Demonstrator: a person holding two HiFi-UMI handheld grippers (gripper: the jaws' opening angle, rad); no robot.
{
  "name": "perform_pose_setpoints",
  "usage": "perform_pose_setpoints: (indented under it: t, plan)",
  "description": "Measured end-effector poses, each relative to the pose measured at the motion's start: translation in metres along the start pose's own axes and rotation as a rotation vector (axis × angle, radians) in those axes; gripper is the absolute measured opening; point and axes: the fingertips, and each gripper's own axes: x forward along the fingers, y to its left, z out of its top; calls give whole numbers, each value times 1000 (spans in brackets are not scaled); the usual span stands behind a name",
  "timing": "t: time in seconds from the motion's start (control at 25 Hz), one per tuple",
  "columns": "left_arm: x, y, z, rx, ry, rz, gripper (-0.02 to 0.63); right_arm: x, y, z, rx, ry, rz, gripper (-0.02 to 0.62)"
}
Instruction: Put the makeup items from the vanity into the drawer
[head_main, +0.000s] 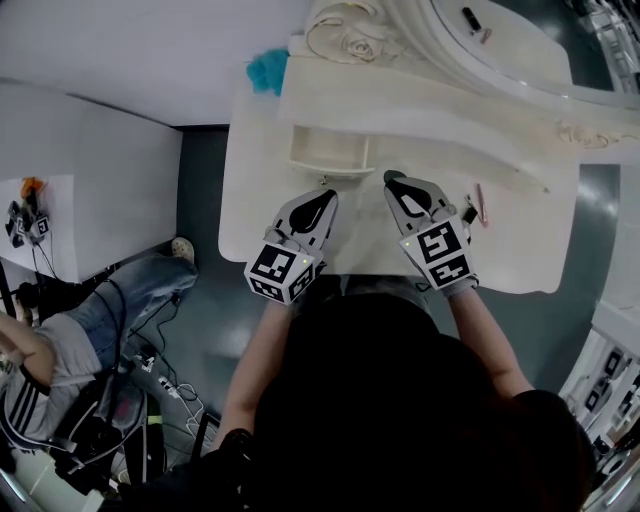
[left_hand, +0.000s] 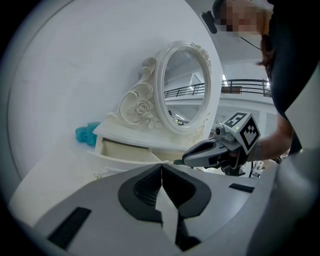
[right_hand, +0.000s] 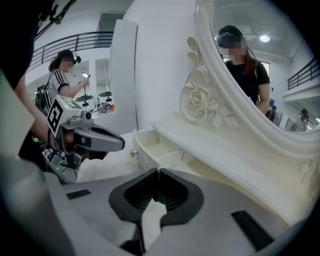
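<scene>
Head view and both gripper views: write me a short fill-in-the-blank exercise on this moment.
1. The small drawer of the vanity stands ___.
2. The left tongs have their jaws ___.
3. In the head view, the teal thing lies at the vanity's back ___ corner.
Missing words: open; shut; left.

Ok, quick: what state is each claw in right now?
Left claw: closed, nothing in it.
Right claw: closed on a small green thing at its tips; too little shows to name it.
</scene>
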Motion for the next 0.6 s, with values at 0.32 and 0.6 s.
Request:
perform_pose_setpoints:
  t: [0.32, 0.6]
  plan:
    - [-12, 19, 5, -12, -18, -9, 12, 11, 14, 43, -34, -51, 3, 34]
    - [-18, 30, 3, -28, -24, -13, 12, 34, 30, 64, -44, -58, 54, 34]
